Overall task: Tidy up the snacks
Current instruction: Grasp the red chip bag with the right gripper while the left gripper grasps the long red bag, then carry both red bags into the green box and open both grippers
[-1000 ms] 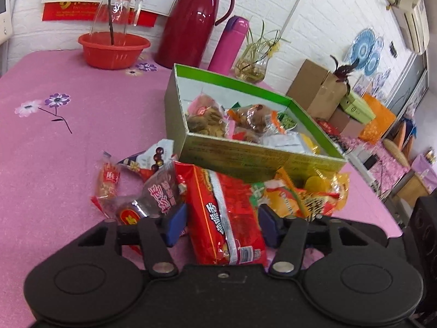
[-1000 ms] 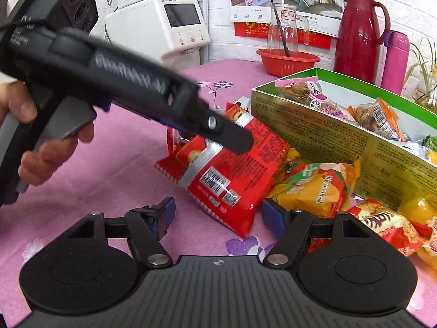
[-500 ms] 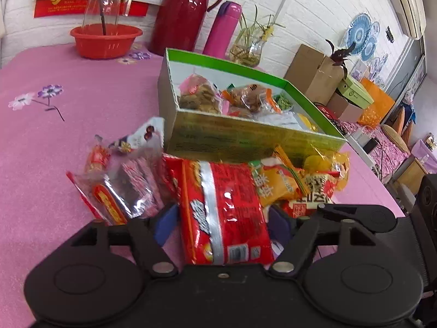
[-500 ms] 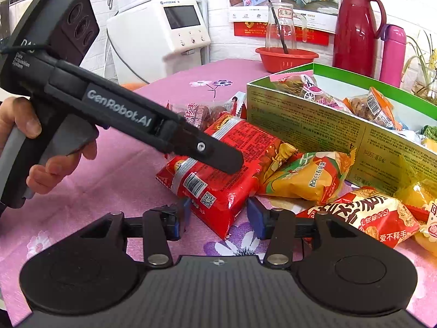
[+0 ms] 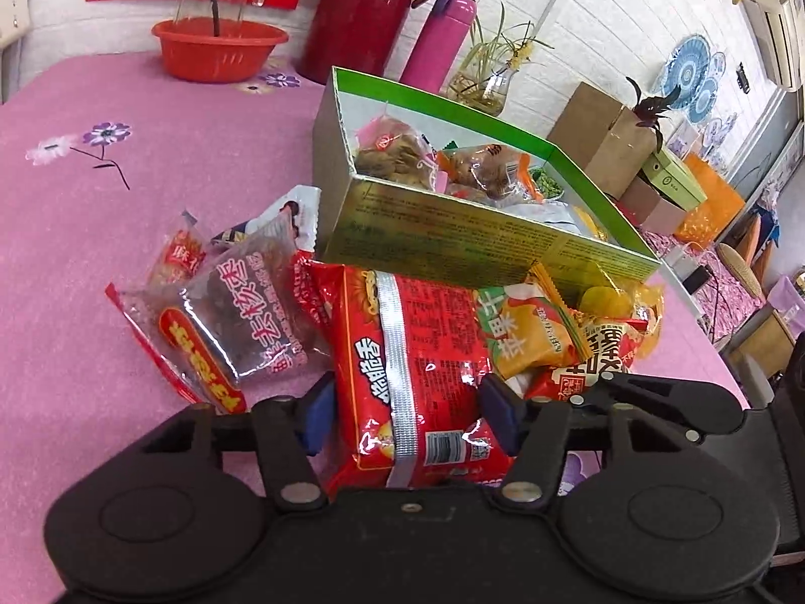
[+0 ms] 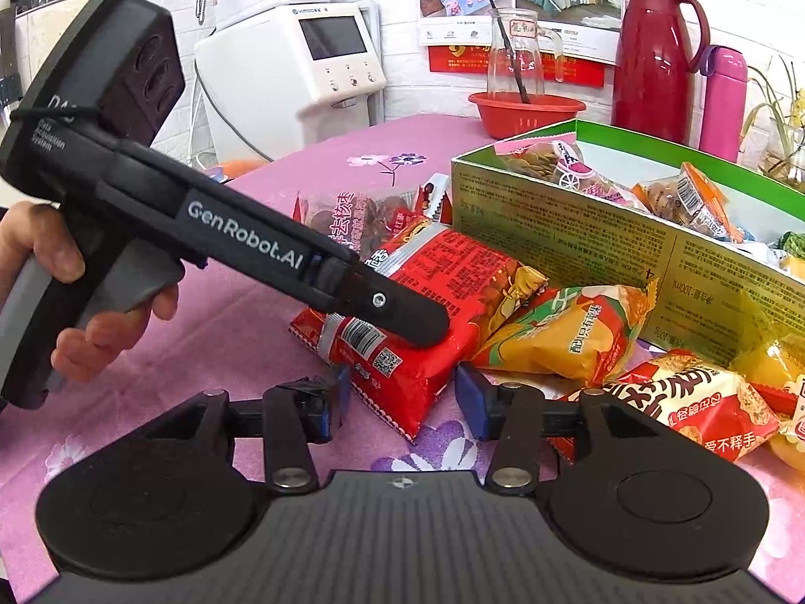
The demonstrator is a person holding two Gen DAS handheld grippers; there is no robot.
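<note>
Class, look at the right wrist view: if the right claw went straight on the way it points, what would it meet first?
Most likely the large red snack packet, whose corner already lies between the closing right claw; behind it comes the green box.

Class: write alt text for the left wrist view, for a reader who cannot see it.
The left gripper is closing around a red snack packet on a pink tablecloth; more packets lie beside it, before an open green box holding snacks.

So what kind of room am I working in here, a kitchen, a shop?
Most likely a lived-in home room, perhaps a dining corner. A flowered pink tablecloth covers the table, a red thermos jug and a pink flask stand by the white brick wall, and cardboard boxes are stacked beyond.
</note>
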